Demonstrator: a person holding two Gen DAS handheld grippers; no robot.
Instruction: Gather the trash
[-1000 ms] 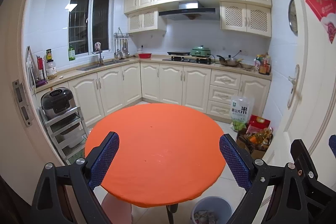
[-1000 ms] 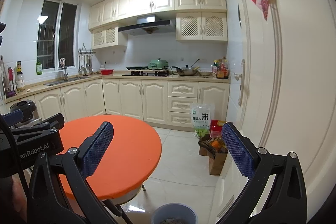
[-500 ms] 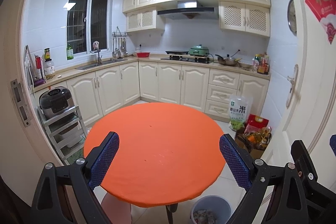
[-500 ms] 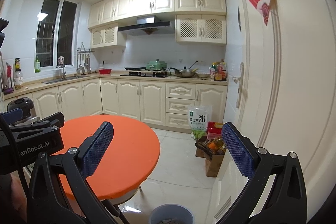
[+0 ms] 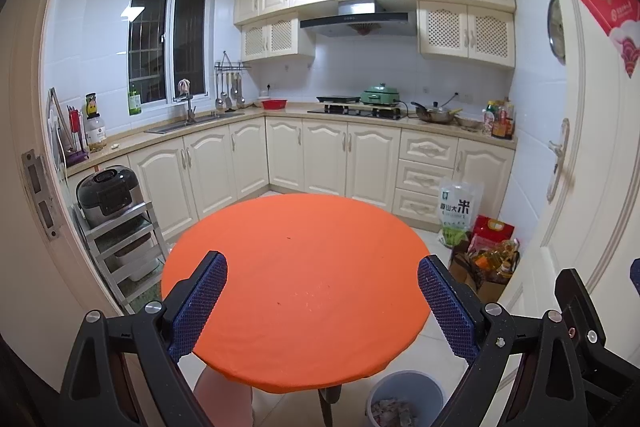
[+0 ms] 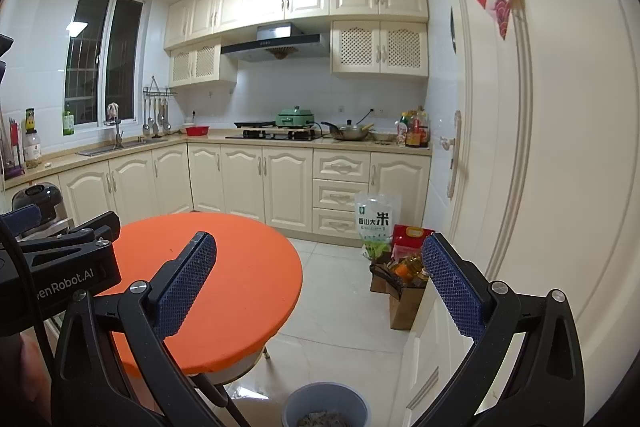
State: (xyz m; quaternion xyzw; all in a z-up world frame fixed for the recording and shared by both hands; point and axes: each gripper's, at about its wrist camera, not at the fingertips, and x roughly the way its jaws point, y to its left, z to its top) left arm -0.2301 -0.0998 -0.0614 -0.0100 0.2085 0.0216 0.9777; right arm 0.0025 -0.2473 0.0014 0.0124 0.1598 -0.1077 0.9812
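A round table with an orange cloth stands in the kitchen; only tiny crumbs lie on it. It also shows in the right wrist view. A grey-blue bin with crumpled trash inside stands on the floor by the table's near right edge; it shows in the right wrist view too. My left gripper is open and empty above the table's near side. My right gripper is open and empty, to the right of the table over the floor. The left gripper's body shows at the left.
A steel rack with a rice cooker stands left of the table. A rice bag, a red box and a carton of bottles sit on the floor at the right. A white door is close on the right. Cabinets line the back.
Both views have shifted slightly; the kitchen sits a little lower and nearer in frame. Both grippers stay open and empty.
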